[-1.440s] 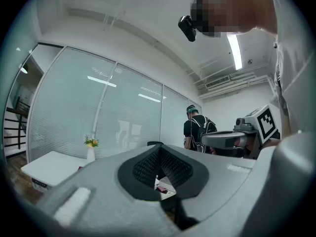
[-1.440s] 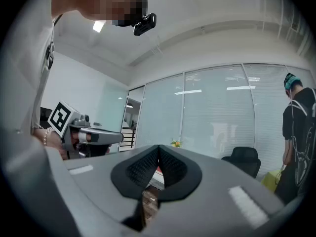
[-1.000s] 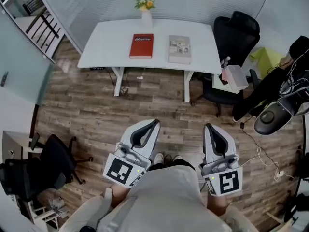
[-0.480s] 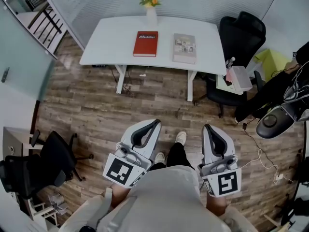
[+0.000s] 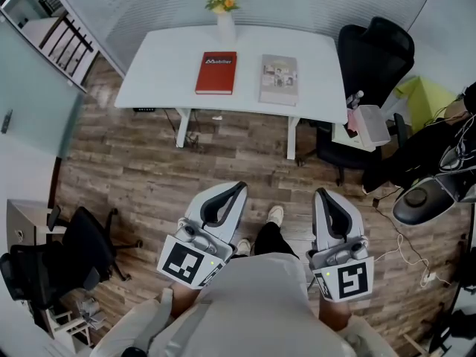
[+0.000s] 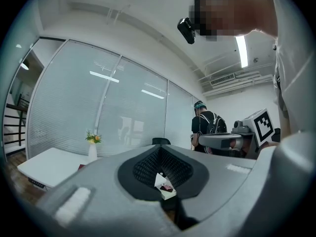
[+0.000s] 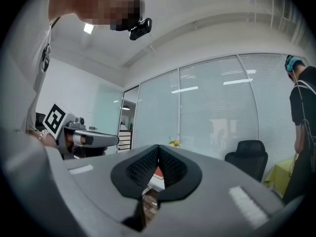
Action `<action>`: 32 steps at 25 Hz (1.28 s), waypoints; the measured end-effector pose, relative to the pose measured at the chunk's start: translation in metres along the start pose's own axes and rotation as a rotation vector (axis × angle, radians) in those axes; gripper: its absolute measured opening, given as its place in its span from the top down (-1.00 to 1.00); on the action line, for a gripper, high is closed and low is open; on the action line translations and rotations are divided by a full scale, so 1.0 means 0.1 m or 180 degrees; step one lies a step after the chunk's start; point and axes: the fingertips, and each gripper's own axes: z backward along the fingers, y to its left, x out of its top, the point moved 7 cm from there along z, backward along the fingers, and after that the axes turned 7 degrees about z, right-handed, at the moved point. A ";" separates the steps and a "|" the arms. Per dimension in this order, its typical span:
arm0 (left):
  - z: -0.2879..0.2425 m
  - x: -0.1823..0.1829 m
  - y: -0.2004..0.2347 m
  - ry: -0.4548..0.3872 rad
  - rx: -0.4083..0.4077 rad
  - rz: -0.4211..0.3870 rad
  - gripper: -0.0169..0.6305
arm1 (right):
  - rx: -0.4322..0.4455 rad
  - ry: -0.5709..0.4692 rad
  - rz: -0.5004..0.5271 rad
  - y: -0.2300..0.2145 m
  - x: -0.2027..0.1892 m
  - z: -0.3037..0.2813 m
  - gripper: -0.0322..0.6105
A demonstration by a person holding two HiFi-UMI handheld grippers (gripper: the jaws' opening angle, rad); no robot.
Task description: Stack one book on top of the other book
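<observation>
In the head view a red book and a pale grey book lie side by side, apart, on a white table far ahead of me. My left gripper and right gripper are held close to my body over the wooden floor, well short of the table. Both are shut with nothing in them. The left gripper view shows its jaws closed, and the right gripper view shows the same. A sliver of the red book shows through the gap below the right jaws.
A vase of flowers stands at the table's far edge against a glass wall. A black office chair stands at the table's right end, with a small stand below it. Another black chair stands at my left. A person in black stands to the right.
Both grippers stay shut and keep their place before my body. A foot has stepped forward between them, and the room has shifted slightly in all views.
</observation>
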 end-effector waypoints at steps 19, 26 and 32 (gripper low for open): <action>-1.57 0.10 0.16 -0.0064 0.0067 -0.0041 0.94 | 0.0180 -0.0016 0.0091 -1.38 -0.22 -0.70 0.88; -1.90 0.09 0.17 -0.0065 0.0133 -0.0040 0.94 | 0.0280 -0.0043 0.0104 -1.72 -0.29 -0.87 0.88; -2.07 0.03 0.22 -0.0025 0.0176 -0.0002 0.94 | 0.0348 -0.0008 0.0057 -1.85 -0.38 -1.00 0.88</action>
